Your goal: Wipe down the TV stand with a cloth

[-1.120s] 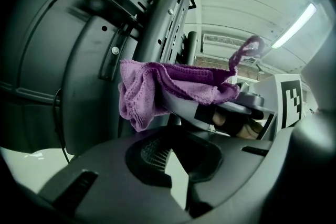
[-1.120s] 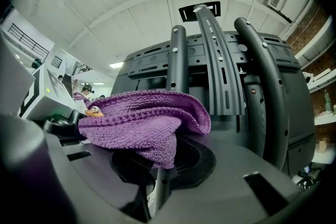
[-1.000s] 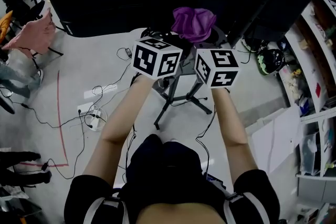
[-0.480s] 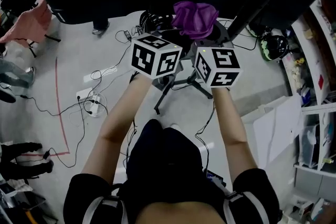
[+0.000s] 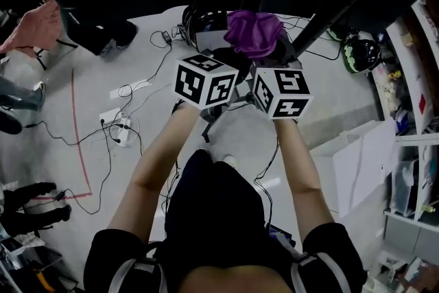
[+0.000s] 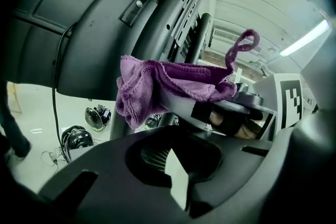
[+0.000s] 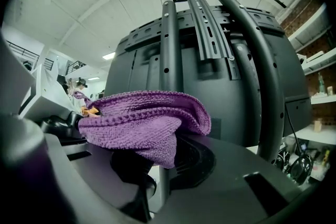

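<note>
A crumpled purple cloth (image 5: 254, 31) sits just ahead of the two marker cubes, against the black TV stand (image 5: 236, 75) under the big dark TV back. My right gripper (image 7: 152, 165) is shut on the cloth (image 7: 142, 118), which drapes over its jaws in front of the stand's curved posts (image 7: 252, 60) and mounting rails. My left gripper (image 6: 173, 165) is beside it, its dark jaws together with nothing in them. From the left gripper view the cloth (image 6: 157, 86) hangs off the right gripper below the TV bracket (image 6: 178, 13).
Cables and a power strip (image 5: 116, 134) trail over the floor at left, beside a red tape line (image 5: 81, 147). Helmets (image 5: 361, 55) lie at the right, with shelves (image 5: 418, 113) and a white board (image 5: 357, 161) beyond. Another person's shoes (image 5: 103, 34) stand at upper left.
Both grippers and the cloth have edged slightly up toward the stand. Someone's feet have walked into view at the upper left.
</note>
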A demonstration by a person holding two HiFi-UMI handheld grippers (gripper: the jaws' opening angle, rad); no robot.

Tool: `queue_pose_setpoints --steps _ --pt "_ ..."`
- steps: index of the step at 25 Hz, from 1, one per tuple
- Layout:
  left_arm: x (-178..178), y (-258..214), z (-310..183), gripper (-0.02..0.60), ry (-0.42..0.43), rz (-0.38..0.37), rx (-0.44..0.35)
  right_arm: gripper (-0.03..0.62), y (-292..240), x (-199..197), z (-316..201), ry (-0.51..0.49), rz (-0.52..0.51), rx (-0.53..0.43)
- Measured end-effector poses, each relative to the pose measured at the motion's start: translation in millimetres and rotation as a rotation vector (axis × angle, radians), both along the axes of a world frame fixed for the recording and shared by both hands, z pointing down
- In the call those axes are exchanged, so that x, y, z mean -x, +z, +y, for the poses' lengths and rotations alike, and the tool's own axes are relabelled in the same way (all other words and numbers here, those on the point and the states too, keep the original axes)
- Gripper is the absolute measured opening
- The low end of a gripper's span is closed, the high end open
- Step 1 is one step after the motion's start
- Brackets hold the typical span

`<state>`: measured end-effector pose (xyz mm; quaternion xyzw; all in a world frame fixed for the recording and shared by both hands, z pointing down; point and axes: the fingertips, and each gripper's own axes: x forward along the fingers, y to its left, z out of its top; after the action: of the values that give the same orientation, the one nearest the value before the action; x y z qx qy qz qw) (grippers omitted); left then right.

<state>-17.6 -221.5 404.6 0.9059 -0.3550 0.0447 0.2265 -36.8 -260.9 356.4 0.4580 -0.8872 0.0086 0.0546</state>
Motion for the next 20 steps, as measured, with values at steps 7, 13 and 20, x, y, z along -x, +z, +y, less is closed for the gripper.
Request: queue_pose_setpoints --steps 7,13,20 --pt "2.1 29.0 1.4 0.006 -0.001 0.015 0.067 0.064 26.4 -2.3 -0.6 0.011 -0.001 0.035" --pt "1.4 59.1 4.5 0.006 0.004 -0.01 0.11 0.064 62.7 -4.1 -0.8 0.019 0.01 0.1" --pt "-4.6 93.5 8.0 0.006 0.012 -0.012 0.178 0.064 99.8 -6.2 -0.4 0.027 0.021 0.161"
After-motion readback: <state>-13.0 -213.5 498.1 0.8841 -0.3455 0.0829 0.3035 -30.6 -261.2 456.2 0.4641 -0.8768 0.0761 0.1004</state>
